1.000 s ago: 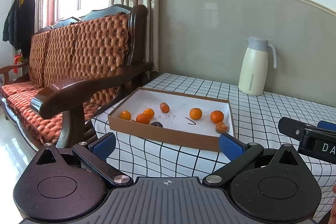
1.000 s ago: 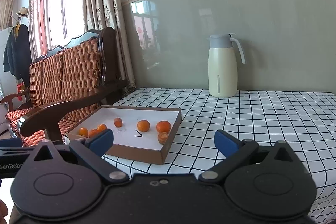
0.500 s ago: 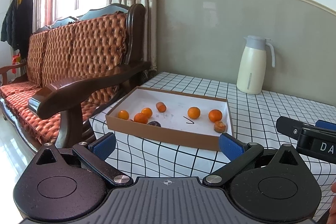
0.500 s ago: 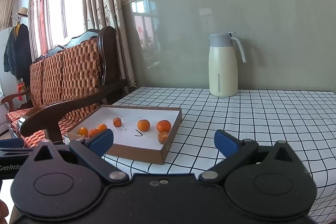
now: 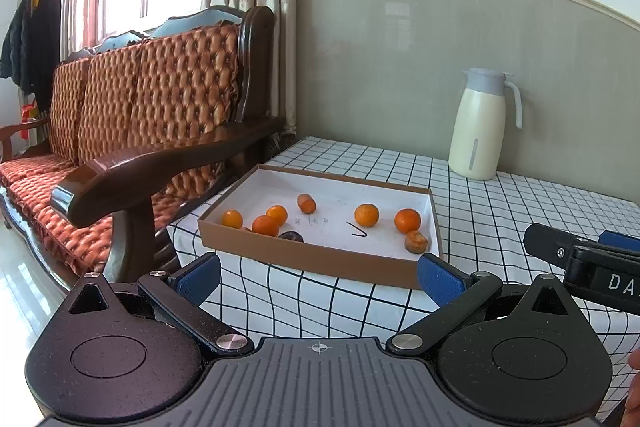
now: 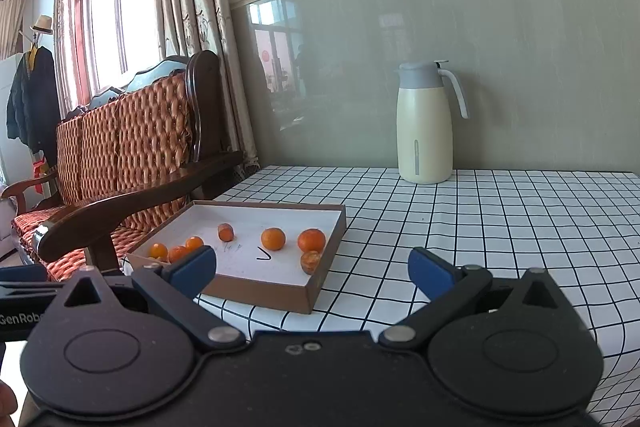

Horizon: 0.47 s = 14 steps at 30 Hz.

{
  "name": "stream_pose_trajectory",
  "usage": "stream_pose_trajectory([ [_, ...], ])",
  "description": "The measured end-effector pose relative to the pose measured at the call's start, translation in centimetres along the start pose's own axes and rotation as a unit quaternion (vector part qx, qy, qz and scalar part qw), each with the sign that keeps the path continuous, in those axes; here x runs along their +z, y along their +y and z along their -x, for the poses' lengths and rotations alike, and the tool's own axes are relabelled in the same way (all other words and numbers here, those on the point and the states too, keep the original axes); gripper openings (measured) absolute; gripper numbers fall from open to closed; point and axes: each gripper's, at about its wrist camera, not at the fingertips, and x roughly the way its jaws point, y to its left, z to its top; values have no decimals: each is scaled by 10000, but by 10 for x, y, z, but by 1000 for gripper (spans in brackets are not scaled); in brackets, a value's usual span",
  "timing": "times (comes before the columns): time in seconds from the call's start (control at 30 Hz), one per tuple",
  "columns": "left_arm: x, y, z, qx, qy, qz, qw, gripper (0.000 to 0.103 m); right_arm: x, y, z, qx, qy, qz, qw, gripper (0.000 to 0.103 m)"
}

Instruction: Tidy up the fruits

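Both wrist views have crept only slightly nearer the box (image 5: pixel 320 259) over the last second; the fruits inside have not shifted at all. That box sits at the counter's (image 6: pixel 480 227) left corner, mid-frame in the left wrist view and lower left of centre in the right one. On its left side lie three oranges (image 5: pixel 266 225) close together with a dark fruit (image 5: pixel 291 236) by the near wall, and a smaller oblong one (image 5: pixel 306 203) sits farther back. On its right side are two more oranges (image 5: pixel 407 219) and a blemished one (image 5: pixel 416 241) in the near right corner. A pen-drawn tick (image 5: pixel 357 230) marks the floor between the groups. The left hand-held gripper (image 5: pixel 320 277) and the right hand-held gripper (image 6: pixel 312 267) both hang short of the box, jaws spread wide and empty. Since the fruit already lies in two loose groups, this could be an approach to sort it or a pause after sorting. A jug (image 6: pixel 426 123) stands well behind.
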Motion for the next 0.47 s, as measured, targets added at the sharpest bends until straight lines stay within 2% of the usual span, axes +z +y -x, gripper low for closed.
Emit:
stream_pose_trajectory([
  [0.27,-2,-1,-1,-54,-30,-48,10000,103,0,1,0,18,4,12,10000,97],
  [0.47,-6,3,-3,-264,-135,205,9993,103,0,-1,0,0,-28,-27,10000,97],
])
